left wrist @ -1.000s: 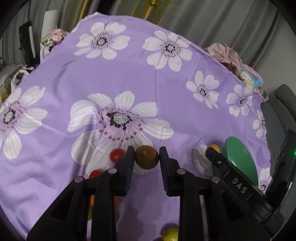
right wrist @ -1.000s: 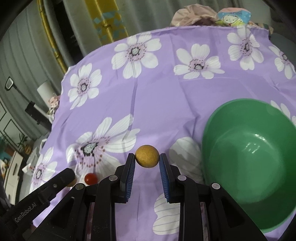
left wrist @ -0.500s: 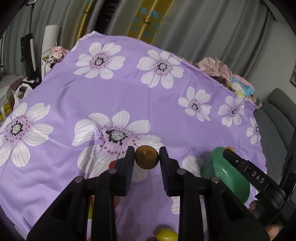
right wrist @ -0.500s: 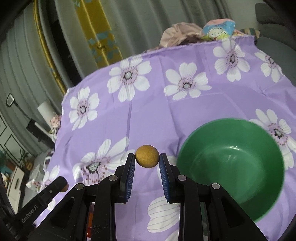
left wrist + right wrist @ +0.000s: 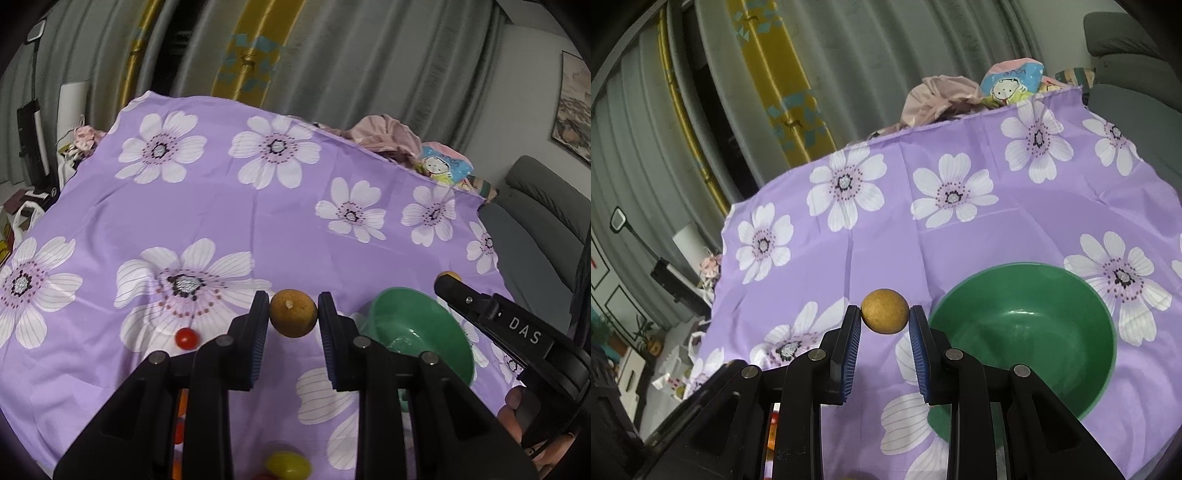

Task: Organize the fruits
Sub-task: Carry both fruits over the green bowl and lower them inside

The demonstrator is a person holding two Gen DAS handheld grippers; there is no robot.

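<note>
Two round brown fruits, one per gripper. Left gripper (image 5: pixel 293 314) is clenched on a brown fruit (image 5: pixel 293 313) w/ pale stem scar, frame centre; right gripper (image 5: pixel 884 312) is clenched on a tan fruit (image 5: pixel 884 311), pinched across the middle, prob. so it can't roll out. Green bowl (image 5: pixel 1104 306), lower right in the right wrist view, is empty & looks the likely drop target. Loose items: red fruit (image 5: pixel 187 338) lower left, yellow fruit (image 5: pixel 287 465) at bottom edge. Purple floral cloth (image 5: pixel 221 206) on worktop: wide bare room upper half; far edge abuts a clothes pile.
</note>
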